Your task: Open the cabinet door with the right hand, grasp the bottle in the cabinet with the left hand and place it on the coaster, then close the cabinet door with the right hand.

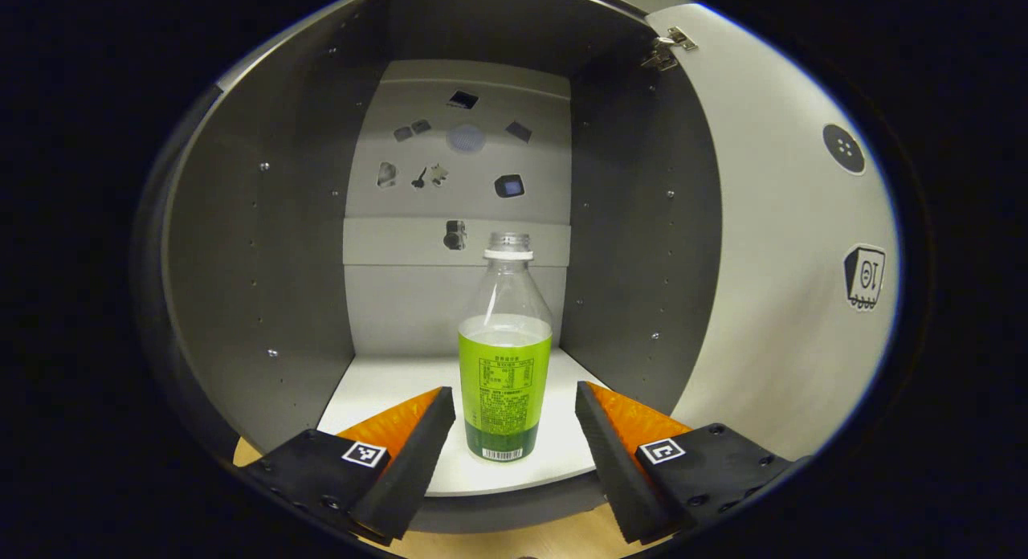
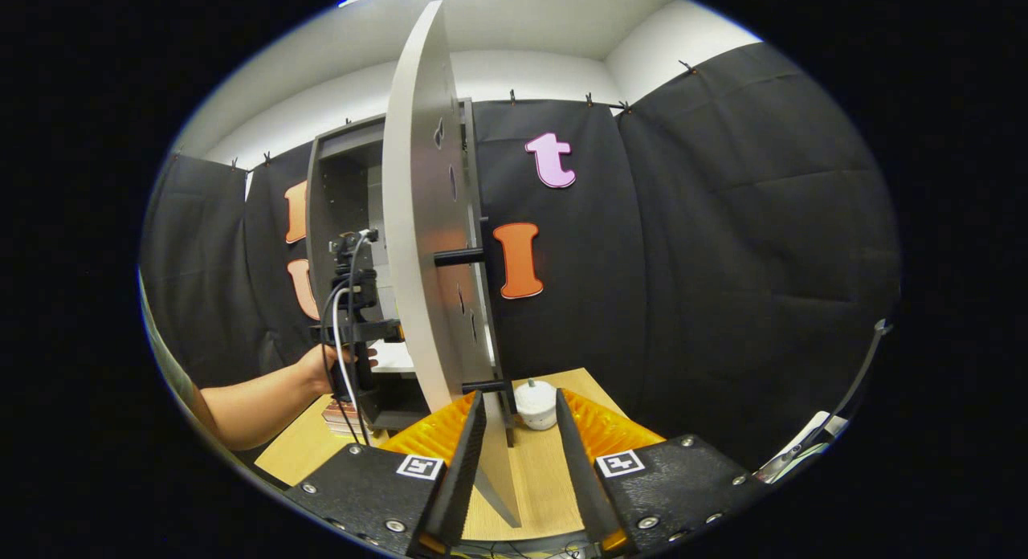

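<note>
The cabinet (image 1: 265, 246) stands open in front of me, its grey walls and white floor bare but for one thing. Its door (image 2: 418, 246) is swung wide; in the right gripper view I see it edge-on, with the bar handle (image 2: 459, 256) sticking out to the side. My right gripper (image 2: 514, 438) sits at the door's lower edge with its fingers spread, the panel passing between them; I cannot tell whether either finger touches it. So I judge the opening step done and the reach for the bottle in hand.

The bottle (image 1: 504, 358) stands upright near the front of the cabinet floor, uncapped, with a green label round its lower half. My left gripper (image 1: 514, 426) is held level before it, fingers wide apart, one on each side of the bottle's base and not touching it. The right gripper view shows that same gripper (image 2: 353, 302) at the cabinet mouth, a hand (image 2: 325, 366) round its grip.

Next I should ease the left gripper forward until the bottle's body lies well between the fingers, then press them in on the label. It looks light and tall, so a knock from one finger could tip it.

A small white object (image 2: 536, 404) rests on the wooden table (image 2: 554, 479) beyond the door; whether that is the coaster I cannot tell.
</note>
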`<state>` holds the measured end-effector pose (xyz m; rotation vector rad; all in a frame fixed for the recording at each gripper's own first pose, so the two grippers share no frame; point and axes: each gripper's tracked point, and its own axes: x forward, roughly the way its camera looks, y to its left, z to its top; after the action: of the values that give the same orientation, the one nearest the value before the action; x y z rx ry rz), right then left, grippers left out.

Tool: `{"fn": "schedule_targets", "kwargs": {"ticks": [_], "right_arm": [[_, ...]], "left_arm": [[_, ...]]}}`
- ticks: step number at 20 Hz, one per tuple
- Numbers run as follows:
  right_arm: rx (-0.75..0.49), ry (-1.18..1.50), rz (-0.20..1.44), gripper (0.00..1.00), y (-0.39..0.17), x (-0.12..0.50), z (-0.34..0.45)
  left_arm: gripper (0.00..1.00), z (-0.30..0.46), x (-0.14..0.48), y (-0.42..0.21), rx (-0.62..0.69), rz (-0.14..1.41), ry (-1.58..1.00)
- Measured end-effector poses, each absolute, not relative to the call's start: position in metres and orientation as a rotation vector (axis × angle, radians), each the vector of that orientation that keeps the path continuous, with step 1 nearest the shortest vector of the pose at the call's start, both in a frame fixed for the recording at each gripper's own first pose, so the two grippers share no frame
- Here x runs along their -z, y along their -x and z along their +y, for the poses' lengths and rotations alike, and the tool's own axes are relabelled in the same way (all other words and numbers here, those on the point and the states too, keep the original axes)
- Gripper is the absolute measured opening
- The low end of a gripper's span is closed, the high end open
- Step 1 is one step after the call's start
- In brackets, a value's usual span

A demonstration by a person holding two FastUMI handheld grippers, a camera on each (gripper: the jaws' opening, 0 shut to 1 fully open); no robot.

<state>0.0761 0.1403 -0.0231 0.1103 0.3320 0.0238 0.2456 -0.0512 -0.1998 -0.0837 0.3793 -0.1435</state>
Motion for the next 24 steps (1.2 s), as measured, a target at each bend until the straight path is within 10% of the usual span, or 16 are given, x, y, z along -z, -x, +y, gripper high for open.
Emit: {"fn": "schedule_targets", "kwargs": {"ticks": [5,13,24], "right_arm": [[-0.004,-0.102,0.333,0.77,-0.071,0.023,0.133],[-0.012,-0.113,0.344,0.89,-0.064,0.030,0.132],[-0.106,-0.174,0.327,0.86,-0.045,0.036,0.130]], "left_arm": [[0.98,-0.047,0.216,-0.275,0.132,0.395,0.031],[0.83,-0.046,0.219,-0.297,0.143,0.409,-0.013],[0.79,-0.028,0.184,-0.225,0.079,0.362,-0.028]]}}
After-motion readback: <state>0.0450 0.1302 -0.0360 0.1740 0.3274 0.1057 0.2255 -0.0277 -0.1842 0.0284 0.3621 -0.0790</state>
